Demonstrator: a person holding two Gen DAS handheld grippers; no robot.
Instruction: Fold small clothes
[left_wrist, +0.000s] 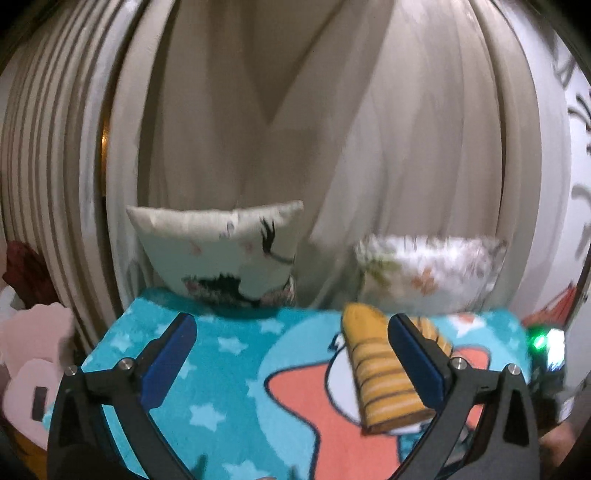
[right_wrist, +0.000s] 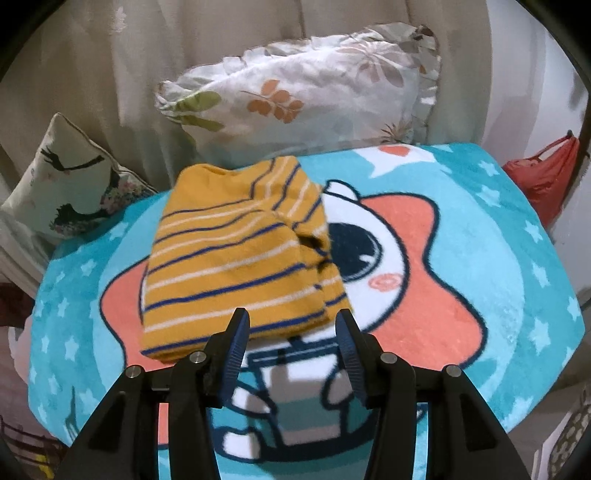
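Note:
A small mustard-yellow garment with blue and white stripes (right_wrist: 240, 254) lies folded into a compact stack on a turquoise cartoon blanket (right_wrist: 480, 258). My right gripper (right_wrist: 291, 332) is open and empty, its fingertips at the garment's near edge, just above the blanket. In the left wrist view the same garment (left_wrist: 380, 373) lies right of centre, partly behind the right finger. My left gripper (left_wrist: 291, 354) is wide open and empty, raised over the blanket (left_wrist: 229, 387), to the left of the garment.
Two cushions lean against a beige curtain at the back: a bird-print one (left_wrist: 221, 251) and a leaf-print frilled one (right_wrist: 306, 92). A red bag (right_wrist: 546, 177) sits off the blanket's right edge. Pink items (left_wrist: 33, 354) lie at the far left.

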